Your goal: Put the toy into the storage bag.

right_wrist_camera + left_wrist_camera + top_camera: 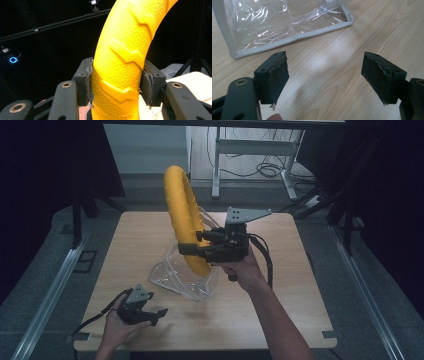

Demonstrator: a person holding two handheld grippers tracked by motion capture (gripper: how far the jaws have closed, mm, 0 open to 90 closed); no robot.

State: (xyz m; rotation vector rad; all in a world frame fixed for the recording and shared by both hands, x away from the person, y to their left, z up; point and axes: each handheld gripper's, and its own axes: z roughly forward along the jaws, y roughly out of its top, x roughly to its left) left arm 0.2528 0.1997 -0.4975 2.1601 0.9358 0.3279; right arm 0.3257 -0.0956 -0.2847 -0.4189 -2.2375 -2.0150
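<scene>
A yellow ring (181, 210) with a tread pattern stands upright above the table's middle, its lower part inside a clear plastic bag (187, 276). My right gripper (192, 244) is shut on the ring (120, 62), both pads pressed on its sides. In the right gripper view the ring curves up between the jaws. My left gripper (156, 316) rests open near the table's front left, nothing between its fingers. In the left gripper view the pads (277, 75) stand wide apart over bare wood, and the bag (274, 22) with its grey-edged seam lies just beyond them.
The wooden table (280, 310) has bare wood right and front of the bag. Dark curtains and stands flank both sides. A desk frame and cables (260, 167) stand on the floor behind the table.
</scene>
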